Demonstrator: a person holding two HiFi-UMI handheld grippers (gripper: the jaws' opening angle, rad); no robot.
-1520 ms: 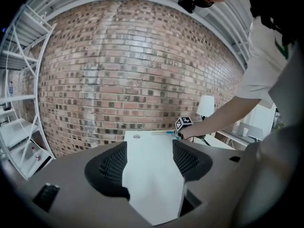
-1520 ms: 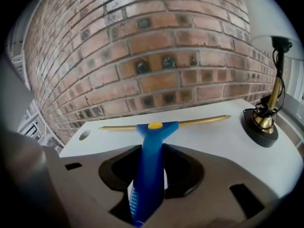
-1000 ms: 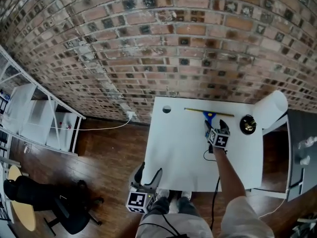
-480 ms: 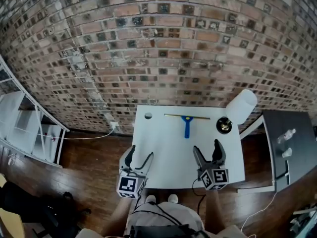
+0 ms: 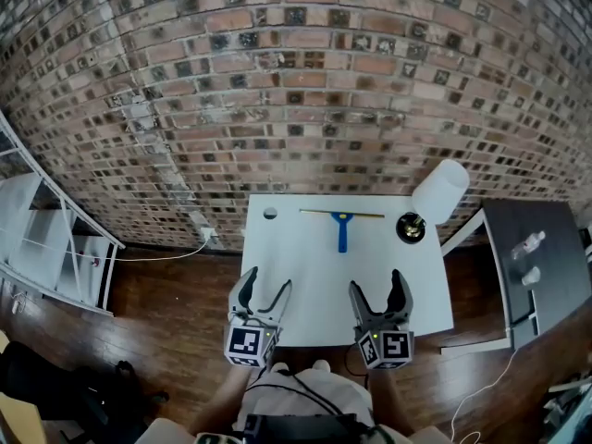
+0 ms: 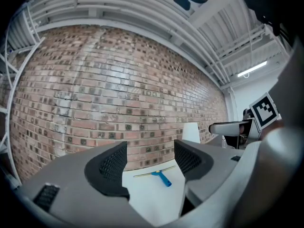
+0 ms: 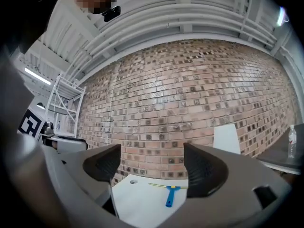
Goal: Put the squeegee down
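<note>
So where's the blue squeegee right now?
In the head view the squeegee lies at the far edge of the white table by the brick wall, between a round hole on its left and a dark round object on its right.

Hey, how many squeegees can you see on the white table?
1. The squeegee lies flat near the far edge of the table, blade along the brick wall side, blue handle pointing back toward the person. No other shows.

We are looking down on a table [image 5: 305, 276] standing against a brick wall [image 5: 296, 81]. The squeegee [image 5: 341, 225] is lying on it near the far edge. A hole [image 5: 270, 214] is sitting to its left and a round thing [image 5: 411, 227] to its right.
</note>
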